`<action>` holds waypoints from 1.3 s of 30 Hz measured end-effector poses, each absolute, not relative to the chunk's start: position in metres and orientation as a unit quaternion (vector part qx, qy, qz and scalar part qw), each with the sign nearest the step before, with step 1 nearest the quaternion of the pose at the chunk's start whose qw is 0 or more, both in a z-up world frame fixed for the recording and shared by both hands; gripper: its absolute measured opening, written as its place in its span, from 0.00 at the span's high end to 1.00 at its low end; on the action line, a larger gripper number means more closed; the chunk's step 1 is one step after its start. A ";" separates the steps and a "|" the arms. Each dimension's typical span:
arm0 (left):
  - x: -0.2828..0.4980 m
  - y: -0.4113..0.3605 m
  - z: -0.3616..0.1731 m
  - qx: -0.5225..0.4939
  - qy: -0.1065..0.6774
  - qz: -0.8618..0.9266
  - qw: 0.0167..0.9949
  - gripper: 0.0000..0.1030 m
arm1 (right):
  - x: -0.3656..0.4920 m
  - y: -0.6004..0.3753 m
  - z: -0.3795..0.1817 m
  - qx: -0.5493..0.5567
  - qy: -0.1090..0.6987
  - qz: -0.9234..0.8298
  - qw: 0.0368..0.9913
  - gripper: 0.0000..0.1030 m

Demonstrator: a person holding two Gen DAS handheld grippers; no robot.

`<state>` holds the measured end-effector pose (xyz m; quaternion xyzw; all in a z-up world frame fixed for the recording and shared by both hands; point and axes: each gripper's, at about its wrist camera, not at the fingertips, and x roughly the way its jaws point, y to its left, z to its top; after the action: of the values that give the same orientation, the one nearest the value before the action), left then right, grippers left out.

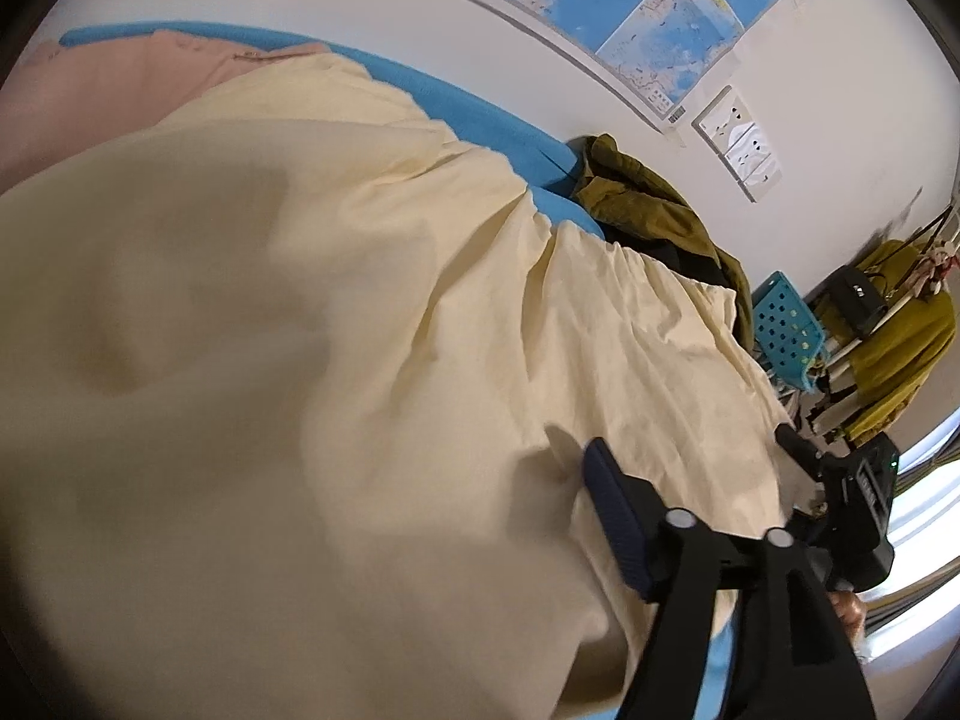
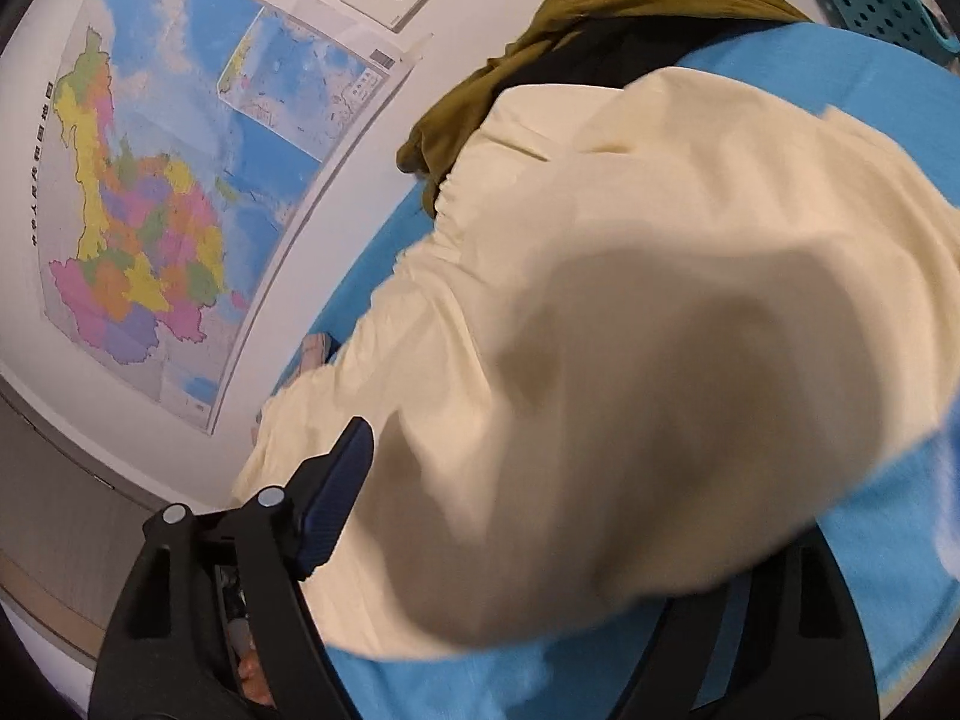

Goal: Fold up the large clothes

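A large cream garment (image 1: 300,330) with a gathered waistband lies over a blue surface (image 1: 492,114). It fills most of the left wrist view and also the right wrist view (image 2: 630,330). In the left wrist view only one blue-padded finger (image 1: 612,510) shows, lying on the cloth; the other is hidden under the fabric. In the right wrist view one blue-padded finger (image 2: 330,498) shows at the cloth's left edge; cloth bulges over where the other finger would be. I cannot see whether either gripper is closed on the cloth.
An olive-green garment (image 1: 654,204) is heaped at the far end by the wall, also in the right wrist view (image 2: 540,42). A pink cloth (image 1: 120,90) lies far left. Wall maps (image 2: 168,180), a turquoise perforated basket (image 1: 786,330) and a rack stand nearby.
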<state>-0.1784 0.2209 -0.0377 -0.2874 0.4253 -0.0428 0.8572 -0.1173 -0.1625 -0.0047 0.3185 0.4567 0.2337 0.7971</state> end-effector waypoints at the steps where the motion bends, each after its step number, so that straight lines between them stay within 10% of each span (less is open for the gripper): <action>1: -0.176 0.218 -0.038 -0.277 0.425 -0.036 0.861 0.26 | -0.114 -0.160 -0.006 0.319 0.454 0.235 0.798 0.26; 7: -0.164 0.210 -0.038 -0.243 0.422 -0.006 0.873 0.16 | -0.100 -0.155 -0.011 0.314 0.458 0.241 0.796 0.42; 13: -0.168 0.209 -0.032 -0.219 0.423 0.037 0.878 0.48 | -0.101 -0.166 -0.011 0.321 0.461 0.257 0.787 0.75; 20: -0.168 0.209 -0.028 -0.206 0.431 0.048 0.877 0.54 | -0.100 -0.160 -0.007 0.298 0.469 0.261 0.789 0.67; 25: -0.162 0.211 -0.034 -0.219 0.435 0.053 0.872 0.37 | -0.092 -0.156 -0.016 0.312 0.478 0.266 0.777 0.55; 34: -0.165 0.210 -0.029 -0.209 0.430 0.063 0.876 0.63 | -0.092 -0.157 -0.012 0.305 0.470 0.288 0.776 0.77; 39: -0.162 0.213 -0.034 -0.218 0.436 0.051 0.871 0.50 | -0.087 -0.153 -0.018 0.301 0.484 0.283 0.771 0.66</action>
<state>-0.1615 0.2132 -0.0344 -0.2177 0.4364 0.0513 0.8715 -0.0868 -0.1529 -0.0184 0.3015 0.4843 0.2833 0.7709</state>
